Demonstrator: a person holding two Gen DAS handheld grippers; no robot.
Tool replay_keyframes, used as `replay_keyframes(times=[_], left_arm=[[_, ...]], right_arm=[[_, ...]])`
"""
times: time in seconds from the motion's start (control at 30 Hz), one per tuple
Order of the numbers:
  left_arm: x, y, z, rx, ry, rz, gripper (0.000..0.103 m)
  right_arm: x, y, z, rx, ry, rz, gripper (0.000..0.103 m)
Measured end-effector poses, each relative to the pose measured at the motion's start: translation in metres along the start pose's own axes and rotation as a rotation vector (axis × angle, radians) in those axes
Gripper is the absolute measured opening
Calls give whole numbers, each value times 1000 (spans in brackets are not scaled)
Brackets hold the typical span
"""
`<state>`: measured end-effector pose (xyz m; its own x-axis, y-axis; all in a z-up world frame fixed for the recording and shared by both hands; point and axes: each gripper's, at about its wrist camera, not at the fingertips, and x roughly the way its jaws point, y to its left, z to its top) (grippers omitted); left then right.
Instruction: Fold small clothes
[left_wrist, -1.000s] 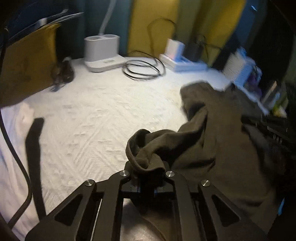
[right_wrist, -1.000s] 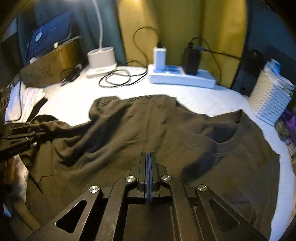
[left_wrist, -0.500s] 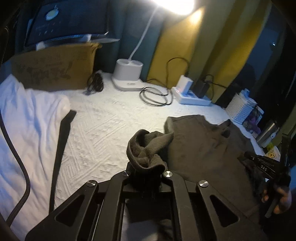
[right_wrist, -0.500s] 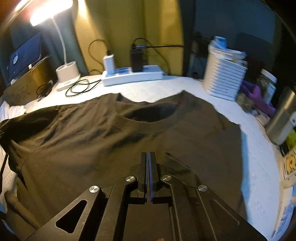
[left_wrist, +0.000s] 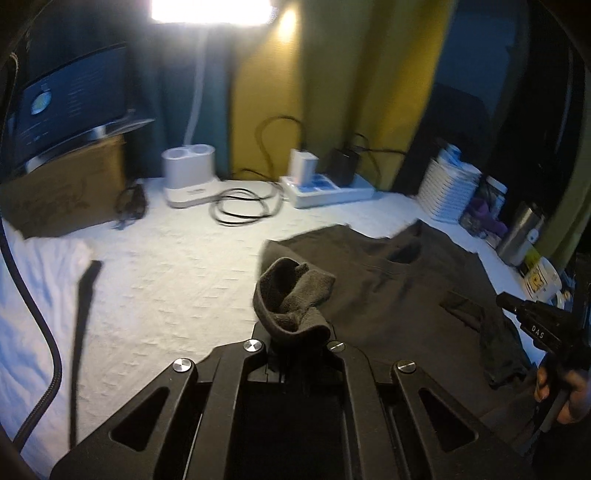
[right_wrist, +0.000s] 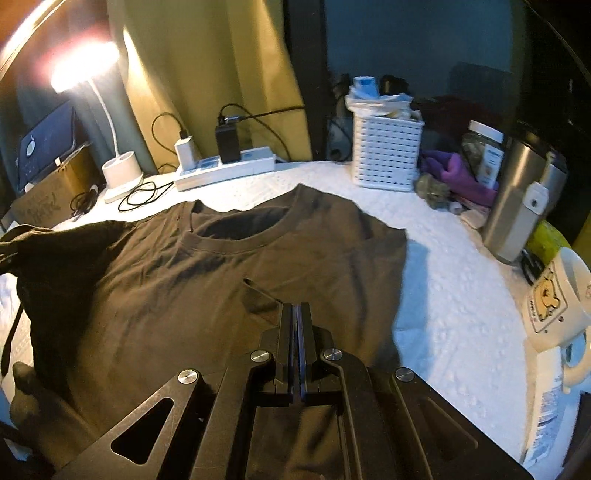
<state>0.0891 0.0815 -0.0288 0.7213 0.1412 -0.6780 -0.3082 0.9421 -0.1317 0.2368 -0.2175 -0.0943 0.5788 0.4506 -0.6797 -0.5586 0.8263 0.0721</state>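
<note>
The left gripper (left_wrist: 291, 332) has its jaws clamped on a bunched sleeve (left_wrist: 291, 291), lifting it to fold inward. The right gripper (right_wrist: 299, 325), jaws together on a pinch of cloth, holds the dark t-shirt (right_wrist: 207, 280) spread ahead on the white surface (right_wrist: 443, 280), collar farthest

A dark olive t-shirt (right_wrist: 207, 280) of soft, matt knit cloth lies on a table (right_wrist: 443, 295) covered in white, quilted fabric with a raised, bumpy pattern. The left tongs (left_wrist: 293, 332) and right tongs (right_wrist: 299, 325) are matt black with shiny metal screw heads. Nearby stand a brushed-steel tumbler (right_wrist: 517, 206), a glossy ceramic mug (right_wrist: 557, 299), a white slotted plastic basket (right_wrist: 386, 155) and a brown cardboard box (left_wrist: 62, 199).
</note>
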Motion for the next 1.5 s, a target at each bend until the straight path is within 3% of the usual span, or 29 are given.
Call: replay_keyframes(times=[0.27,0.53,0.63,0.7,0.77,1.0,1.2,1.43,1.47,1.5], left_arm=[[53,-58,-1,35,100,-42,4],[100,-92,-17,29,263,-98,6],[95,-98,-23,42,284,-137,16],[83,-97,-24,50,281,-179,39],[62,-90,-25,45,266,-220,51],[16,-46,-26,59,204,-207,51],[38,-8,-35,25,228,-180,51],[45,-15,-39,58,195,-262,51],[48,-17,-40,67,202,-271,50],[50,-18,-41,72,210,-277,42]], right_arm=[[-16,-38,-10,34,-24,-6,2],[-11,-62,-26,64,5,-14,2],[-9,-62,-28,63,15,-13,2],[-8,-60,-29,62,18,-9,2],[-8,-57,-28,60,17,-3,2],[-6,-40,-26,43,25,2,2],[-7,-23,-26,24,41,-10,2],[-10,-11,-29,11,60,-38,2],[-11,-11,-29,9,61,-41,2],[-12,-10,-29,8,60,-42,2]])
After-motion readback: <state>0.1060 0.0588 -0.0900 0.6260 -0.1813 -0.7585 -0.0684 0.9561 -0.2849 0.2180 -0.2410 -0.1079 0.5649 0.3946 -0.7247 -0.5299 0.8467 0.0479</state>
